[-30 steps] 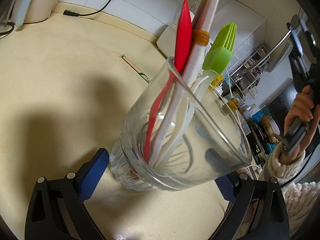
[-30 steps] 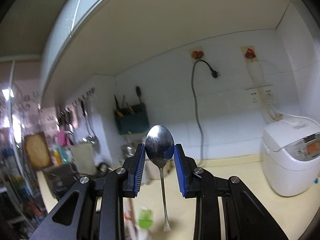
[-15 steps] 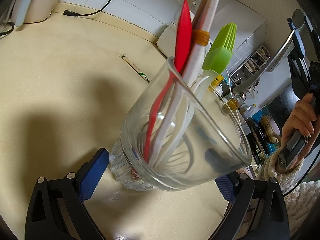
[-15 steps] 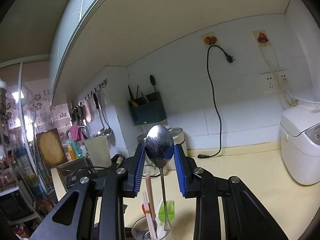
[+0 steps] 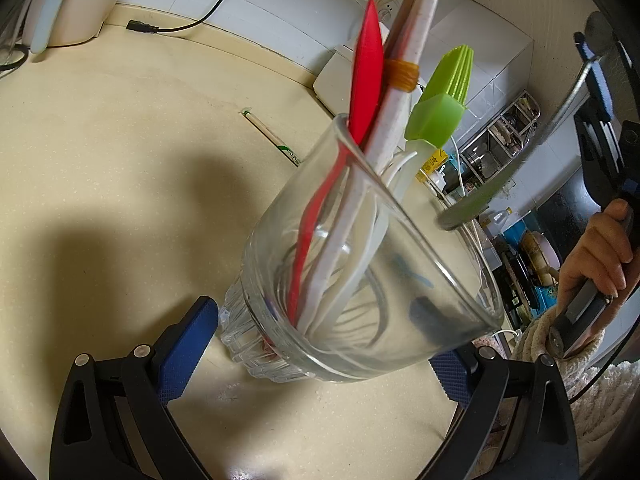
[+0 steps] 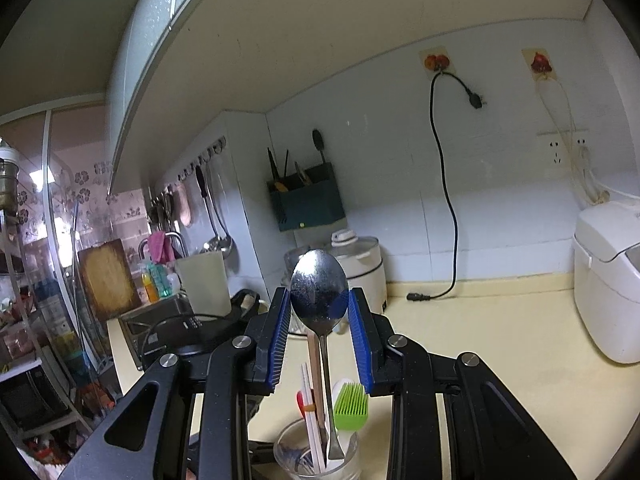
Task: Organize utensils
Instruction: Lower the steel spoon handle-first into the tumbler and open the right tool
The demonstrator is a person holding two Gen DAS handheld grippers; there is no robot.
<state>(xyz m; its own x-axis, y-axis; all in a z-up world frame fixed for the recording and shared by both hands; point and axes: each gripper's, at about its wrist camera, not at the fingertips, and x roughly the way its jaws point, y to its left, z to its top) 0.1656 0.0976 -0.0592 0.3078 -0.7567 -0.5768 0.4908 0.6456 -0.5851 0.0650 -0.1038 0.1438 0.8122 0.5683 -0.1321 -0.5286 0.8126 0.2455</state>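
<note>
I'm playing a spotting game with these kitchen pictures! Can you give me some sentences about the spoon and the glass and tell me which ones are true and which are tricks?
1. The right gripper holds a metal spoon by its bowl. True.
2. The spoon's handle hangs down toward the glass. True.
3. The glass is empty. False: it already holds a red spatula, a green brush and bundled chopsticks.
4. The glass lies flat on the counter. False: it sits tilted between the left gripper fingers.
5. A single chopstick lies on the counter. True.
</note>
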